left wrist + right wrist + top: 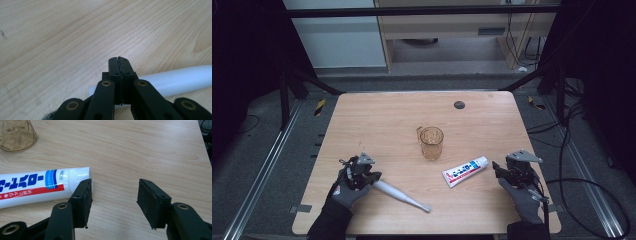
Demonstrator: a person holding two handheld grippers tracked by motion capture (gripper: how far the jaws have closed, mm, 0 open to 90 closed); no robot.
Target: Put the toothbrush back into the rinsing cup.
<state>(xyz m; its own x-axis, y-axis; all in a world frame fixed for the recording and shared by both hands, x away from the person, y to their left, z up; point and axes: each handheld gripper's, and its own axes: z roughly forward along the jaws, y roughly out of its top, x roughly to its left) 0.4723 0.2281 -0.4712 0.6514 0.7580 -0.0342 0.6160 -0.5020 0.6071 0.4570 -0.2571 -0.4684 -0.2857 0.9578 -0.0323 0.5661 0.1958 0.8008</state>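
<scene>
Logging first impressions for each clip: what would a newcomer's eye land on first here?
Probably the amber glass mug standing alone mid-table. Next, the toothpaste tube lying right of centre, its cap end just beside the open right claw. At front left, the shut left claw sits over the end of a white electric toothbrush.

toothpaste tube [32,186]: blue Japanese katakana above a red band of white characters; small print at 1 o'clock unreadable.

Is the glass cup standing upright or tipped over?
Upright: the amber glass cup stands on its base mid-table, open mouth facing up.
</scene>
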